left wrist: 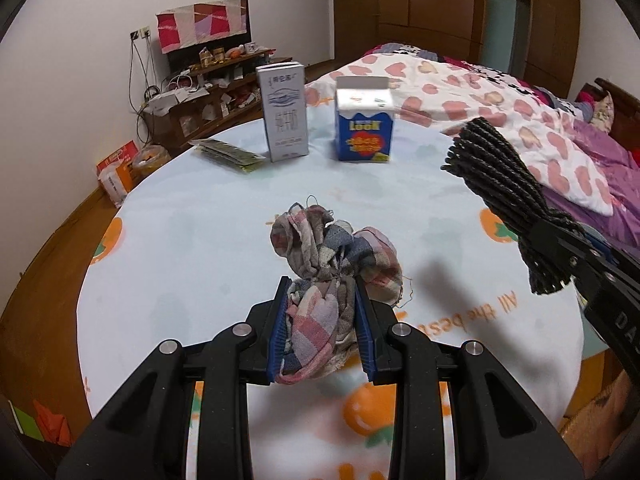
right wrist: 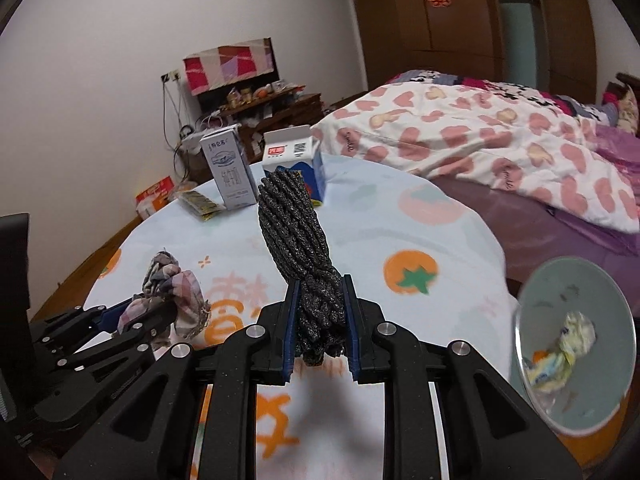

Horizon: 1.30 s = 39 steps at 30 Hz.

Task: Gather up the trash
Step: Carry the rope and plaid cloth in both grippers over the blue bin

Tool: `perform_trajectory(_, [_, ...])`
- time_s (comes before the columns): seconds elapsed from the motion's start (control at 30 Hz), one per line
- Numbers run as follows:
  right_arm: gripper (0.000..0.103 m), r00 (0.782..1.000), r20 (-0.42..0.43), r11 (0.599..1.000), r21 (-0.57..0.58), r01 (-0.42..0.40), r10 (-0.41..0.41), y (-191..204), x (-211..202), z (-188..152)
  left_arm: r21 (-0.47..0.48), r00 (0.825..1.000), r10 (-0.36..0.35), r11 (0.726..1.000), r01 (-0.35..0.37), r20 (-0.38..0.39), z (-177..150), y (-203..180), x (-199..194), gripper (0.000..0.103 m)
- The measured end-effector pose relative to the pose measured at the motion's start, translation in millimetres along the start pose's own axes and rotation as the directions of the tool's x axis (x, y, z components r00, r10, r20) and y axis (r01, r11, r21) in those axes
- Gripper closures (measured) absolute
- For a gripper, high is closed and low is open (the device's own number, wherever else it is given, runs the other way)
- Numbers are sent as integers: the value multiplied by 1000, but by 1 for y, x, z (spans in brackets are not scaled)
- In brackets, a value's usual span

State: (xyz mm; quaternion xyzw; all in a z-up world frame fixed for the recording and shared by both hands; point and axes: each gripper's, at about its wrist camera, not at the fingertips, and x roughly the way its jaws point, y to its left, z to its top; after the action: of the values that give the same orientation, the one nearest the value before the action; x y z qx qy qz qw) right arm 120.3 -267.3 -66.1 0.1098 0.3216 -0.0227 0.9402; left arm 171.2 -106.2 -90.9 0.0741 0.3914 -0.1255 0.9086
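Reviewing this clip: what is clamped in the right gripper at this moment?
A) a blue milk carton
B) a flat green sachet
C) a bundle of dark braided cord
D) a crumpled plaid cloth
C: in the right wrist view the right gripper has its blue pads pressed on the bundle of dark braided cord, while the plaid cloth sits in the left gripper.

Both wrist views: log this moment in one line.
left tool: shut on crumpled plaid cloth | right tool: shut on dark twisted mesh bundle | pale bin: holds wrapper

Bin [right wrist: 576, 408] blurred, cut by the right edge; lettering on grey carton [left wrist: 285, 114] illegible
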Motion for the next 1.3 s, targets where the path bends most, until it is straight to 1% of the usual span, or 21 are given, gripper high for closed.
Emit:
perform_trajectory(0.13, [82,1000,10,1000,3,16,-16,-7,-16,-11,-1,1000,-10,1000,10,-4,-6,-10,-6,73])
perform_trajectory(0.43, [82,999,35,998,47,35,-37,-28,-46,-31,36,1000,-23,999,23,1,-17,-36,-18,73])
perform_trajectory(0.6, [82,997,46,997,59,52,-55,-37,-58,-37,47,999,-48,998,49,-14,-22,-47,-21,73])
perform_trajectory(0.73, [82,996,56,995,78,64,-68,-49,-66,-41,65,998,-59,996,59,-10,-26,-61,-24,73])
perform_trajectory(1.07, [82,990,70,986,119,113,-122,-83,-87,-52,122,993,-116,985,118,-22,-35,-100,-29,73])
perform_trajectory(1.3, [82,985,71,978,145,147,-159,-102,-97,-59,144,988,-153,977,156,-34,-36,-123,-29,73])
